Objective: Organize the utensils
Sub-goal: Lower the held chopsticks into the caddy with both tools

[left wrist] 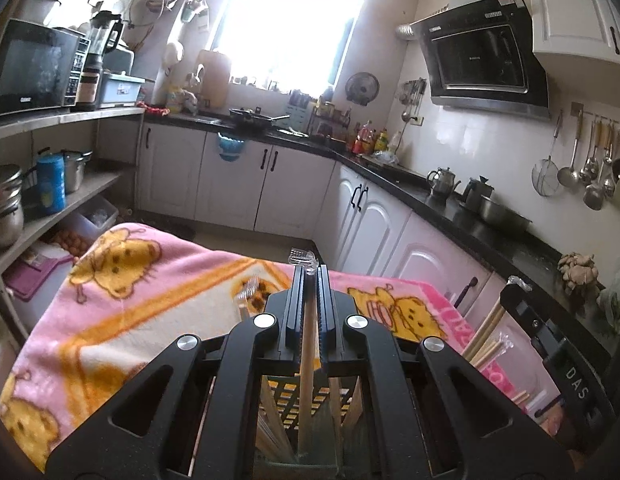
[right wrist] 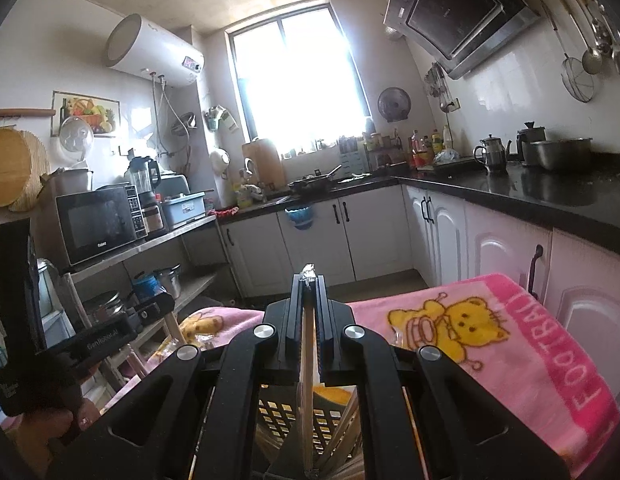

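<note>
Right gripper (right wrist: pixel 310 280): jaws pinched narrow on a pale wooden stick (right wrist: pixel 307 380), a crinkled clear wrapper tip (right wrist: pixel 310 270) poking past the jaw ends. Stick runs down into a dark slotted basket (right wrist: pixel 282 412) holding more sticks. Pink cartoon-cat blanket (right wrist: pixel 490 344) covers the tabletop. At left, the other gripper (right wrist: pixel 98 336) in a hand (right wrist: pixel 50 424). Microwave (right wrist: pixel 98 224) on the shelf behind.

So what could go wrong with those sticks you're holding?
Both tools, left and right, pinch one thin wooden stick each over the slotted basket. A stick could slip out or twist, or miss the basket and land on the pink blanket. The tools are close together, so they might bump.
</note>
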Demonstrator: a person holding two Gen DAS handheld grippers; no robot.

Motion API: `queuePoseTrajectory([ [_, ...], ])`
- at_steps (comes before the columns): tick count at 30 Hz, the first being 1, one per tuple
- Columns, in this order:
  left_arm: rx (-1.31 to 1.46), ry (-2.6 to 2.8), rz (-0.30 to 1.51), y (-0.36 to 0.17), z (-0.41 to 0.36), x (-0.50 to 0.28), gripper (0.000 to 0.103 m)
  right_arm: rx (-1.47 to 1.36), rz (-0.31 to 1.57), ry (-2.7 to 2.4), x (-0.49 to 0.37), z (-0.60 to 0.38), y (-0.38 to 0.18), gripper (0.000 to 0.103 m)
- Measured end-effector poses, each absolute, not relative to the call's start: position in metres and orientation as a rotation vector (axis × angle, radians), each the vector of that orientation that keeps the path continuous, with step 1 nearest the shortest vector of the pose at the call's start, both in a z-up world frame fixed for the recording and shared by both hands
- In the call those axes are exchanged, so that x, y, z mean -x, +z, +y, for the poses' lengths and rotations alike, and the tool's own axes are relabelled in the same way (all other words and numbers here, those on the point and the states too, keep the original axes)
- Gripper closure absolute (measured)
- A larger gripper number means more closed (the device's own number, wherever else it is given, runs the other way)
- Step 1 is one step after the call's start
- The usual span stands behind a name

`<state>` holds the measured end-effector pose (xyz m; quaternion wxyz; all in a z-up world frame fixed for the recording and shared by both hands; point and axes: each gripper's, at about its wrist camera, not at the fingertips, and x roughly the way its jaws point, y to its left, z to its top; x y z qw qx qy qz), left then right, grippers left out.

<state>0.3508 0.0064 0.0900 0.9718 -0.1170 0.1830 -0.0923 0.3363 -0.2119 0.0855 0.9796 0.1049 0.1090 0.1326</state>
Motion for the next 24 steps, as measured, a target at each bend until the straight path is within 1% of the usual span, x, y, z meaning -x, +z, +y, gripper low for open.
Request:
queuePoseTrajectory([
  [13, 0.221, -0.195, 0.415, 0.072, 0.005, -0.35, 0.102, -0.231, 0.27, 0.278, -0.334, -0.213, 0.063, 0.097],
  [15, 0.218, -0.191, 0.421, 0.071, 0.006, -0.348, 0.1, -0.234, 0.281, 0.279, -0.334, -0.216, 0.063, 0.097],
  [16, 0.217, -0.19, 0.424, 0.071, 0.007, -0.347, 0.095, -0.235, 0.289, 0.277, -0.333, -0.217, 0.063, 0.097],
  [17, 0.219, -0.19, 0.435, 0.072, 0.009, -0.346, 0.088, -0.238, 0.297, 0.278, -0.333, -0.219, 0.063, 0.097],
  [19, 0.226, -0.195, 0.451, 0.072, 0.012, -0.344, 0.08, -0.239, 0.311, 0.273, -0.332, -0.221, 0.064, 0.096],
  [20, 0.227, -0.198, 0.458, 0.072, 0.013, -0.342, 0.08, -0.239, 0.322, 0.274, -0.331, -0.222, 0.064, 0.096],
  [21, 0.226, -0.201, 0.463, 0.073, 0.014, -0.34, 0.079, -0.238, 0.329, 0.273, -0.331, -0.223, 0.065, 0.093],
  [22, 0.225, -0.205, 0.467, 0.074, 0.014, -0.338, 0.076, -0.235, 0.336, 0.27, -0.33, -0.224, 0.066, 0.09],
  [23, 0.224, -0.209, 0.469, 0.075, 0.014, -0.336, 0.068, -0.233, 0.345, 0.27, -0.329, -0.225, 0.066, 0.084],
  [24, 0.223, -0.209, 0.47, 0.075, 0.014, -0.334, 0.063, -0.235, 0.353, 0.271, -0.328, -0.226, 0.066, 0.082],
])
